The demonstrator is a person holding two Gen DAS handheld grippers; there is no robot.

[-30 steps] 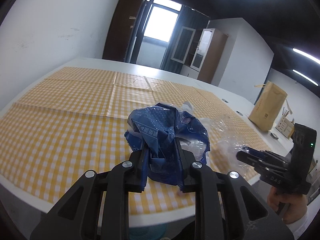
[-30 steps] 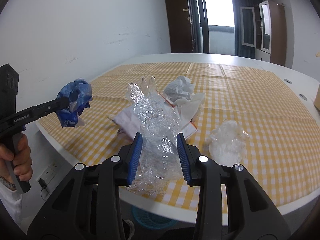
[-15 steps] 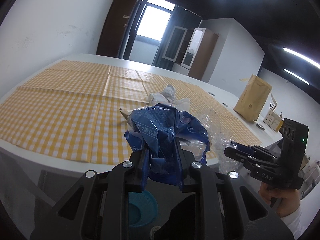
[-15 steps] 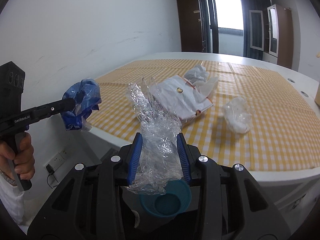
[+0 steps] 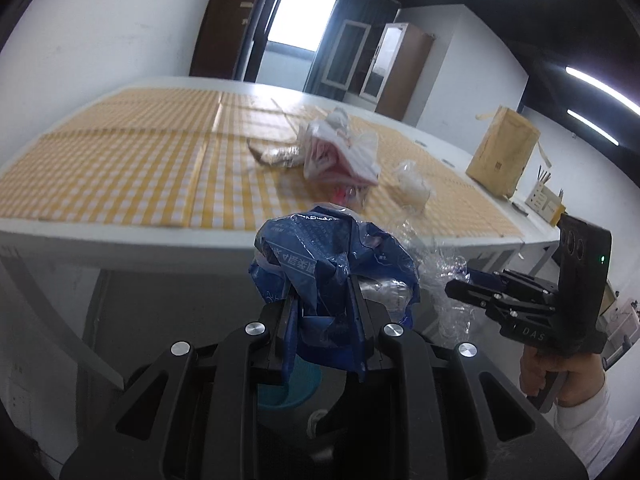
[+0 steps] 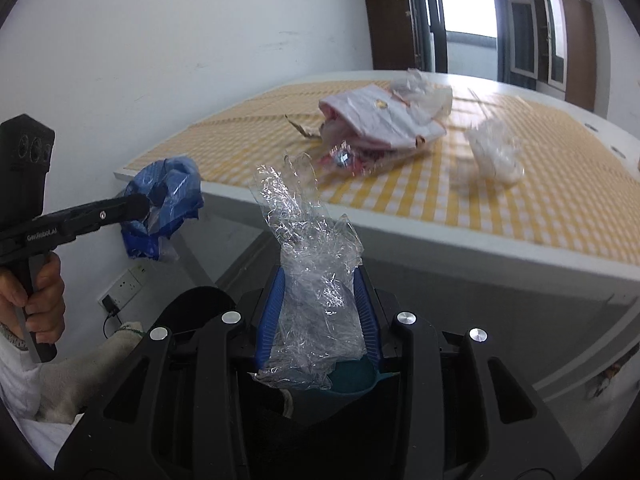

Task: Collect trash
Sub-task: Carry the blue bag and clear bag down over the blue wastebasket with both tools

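My left gripper [image 5: 320, 292] is shut on a crumpled blue plastic bag [image 5: 328, 256] and holds it in the air below the table's front edge; the bag also shows in the right wrist view [image 6: 164, 204]. My right gripper [image 6: 318, 288] is shut on a crumpled clear plastic wrap [image 6: 308, 264], also off the table. A teal bin [image 5: 288, 384] sits on the floor beneath both grippers, partly hidden; its rim shows in the right wrist view [image 6: 352, 380].
The table with a yellow checked cloth [image 5: 120, 168] holds a white and pink bag pile [image 6: 384, 116] and a clear plastic wad [image 6: 494, 152]. A brown paper bag [image 5: 504, 152] stands at the far right. A wall socket [image 6: 124, 284] is low on the wall.
Both grippers have pulled back from the table and dropped below its edge, each still holding its trash. The teal bin now lies right under them.
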